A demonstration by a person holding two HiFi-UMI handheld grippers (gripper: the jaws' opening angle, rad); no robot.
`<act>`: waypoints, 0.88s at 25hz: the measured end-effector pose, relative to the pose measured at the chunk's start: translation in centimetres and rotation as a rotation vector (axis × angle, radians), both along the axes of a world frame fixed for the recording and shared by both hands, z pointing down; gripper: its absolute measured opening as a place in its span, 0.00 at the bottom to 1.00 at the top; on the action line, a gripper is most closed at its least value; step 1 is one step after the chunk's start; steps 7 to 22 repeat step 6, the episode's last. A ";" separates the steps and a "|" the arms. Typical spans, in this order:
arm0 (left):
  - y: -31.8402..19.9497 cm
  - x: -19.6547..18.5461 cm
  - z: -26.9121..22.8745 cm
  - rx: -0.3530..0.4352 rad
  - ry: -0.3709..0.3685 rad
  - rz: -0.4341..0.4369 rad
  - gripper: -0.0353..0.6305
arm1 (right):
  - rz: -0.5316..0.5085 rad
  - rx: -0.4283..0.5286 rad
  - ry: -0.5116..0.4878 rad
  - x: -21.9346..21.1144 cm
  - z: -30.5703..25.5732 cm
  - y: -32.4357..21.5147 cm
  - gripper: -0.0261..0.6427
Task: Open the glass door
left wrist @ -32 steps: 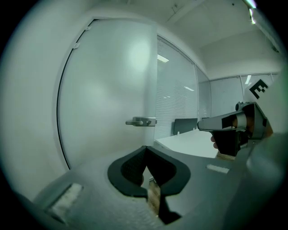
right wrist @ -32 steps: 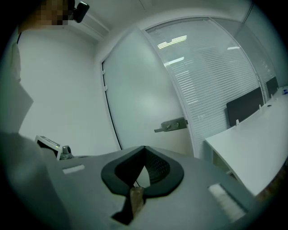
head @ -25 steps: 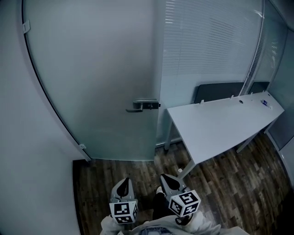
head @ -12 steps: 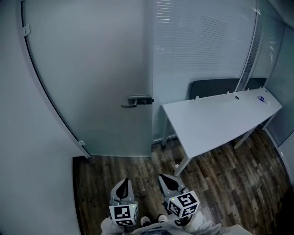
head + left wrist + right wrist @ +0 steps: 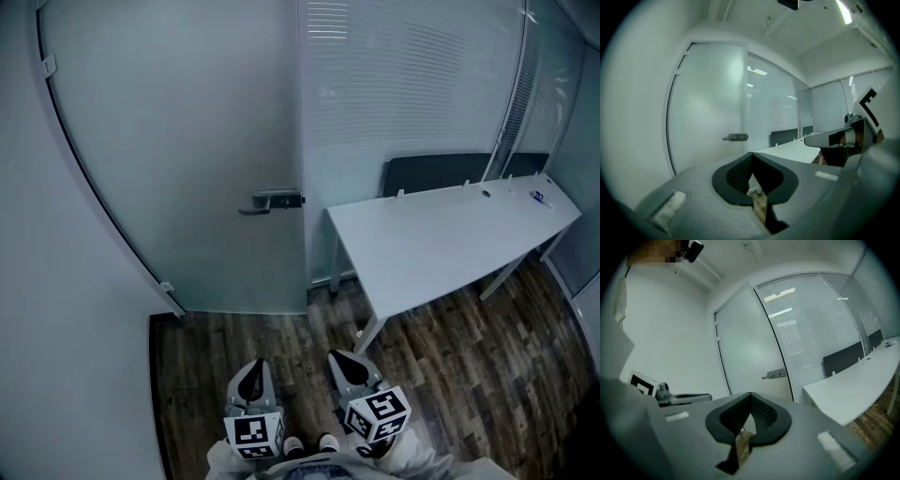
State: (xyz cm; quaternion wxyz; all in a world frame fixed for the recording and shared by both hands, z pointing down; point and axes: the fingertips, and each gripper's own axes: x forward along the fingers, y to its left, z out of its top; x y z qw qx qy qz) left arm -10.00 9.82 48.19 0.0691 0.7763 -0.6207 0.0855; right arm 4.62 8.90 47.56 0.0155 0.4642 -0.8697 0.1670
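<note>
The frosted glass door [image 5: 187, 141] stands closed ahead, its grey lever handle [image 5: 272, 201] at the right edge. My left gripper [image 5: 251, 370] and right gripper [image 5: 345, 361] are low in the head view, side by side, both shut and holding nothing, well short of the door. In the left gripper view the door [image 5: 708, 103] and handle [image 5: 736, 137] lie beyond the closed left gripper [image 5: 751, 154], with the right gripper [image 5: 820, 139] alongside. The right gripper view shows the handle [image 5: 774, 374] beyond the closed right gripper [image 5: 751, 394].
A white desk [image 5: 450, 244] stands right of the door, with a dark panel [image 5: 441, 173] behind it. A glass wall with blinds [image 5: 412, 84] runs to the right. A plain white wall [image 5: 56, 328] closes the left side. The floor [image 5: 234, 337] is dark wood.
The door handle has drifted a little left and up in the head view as the person moves along. Both grippers stay shut at the lower edge.
</note>
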 end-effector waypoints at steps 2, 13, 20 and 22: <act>-0.2 0.0 -0.2 0.003 -0.003 0.001 0.05 | 0.003 0.000 -0.002 0.2 -0.1 -0.1 0.04; -0.4 0.3 -0.1 0.005 0.001 0.002 0.05 | -0.002 -0.016 -0.001 0.4 0.6 -0.1 0.04; -0.4 0.3 -0.1 0.005 0.001 0.002 0.05 | -0.002 -0.016 -0.001 0.4 0.6 -0.1 0.04; -0.4 0.3 -0.1 0.005 0.001 0.002 0.05 | -0.002 -0.016 -0.001 0.4 0.6 -0.1 0.04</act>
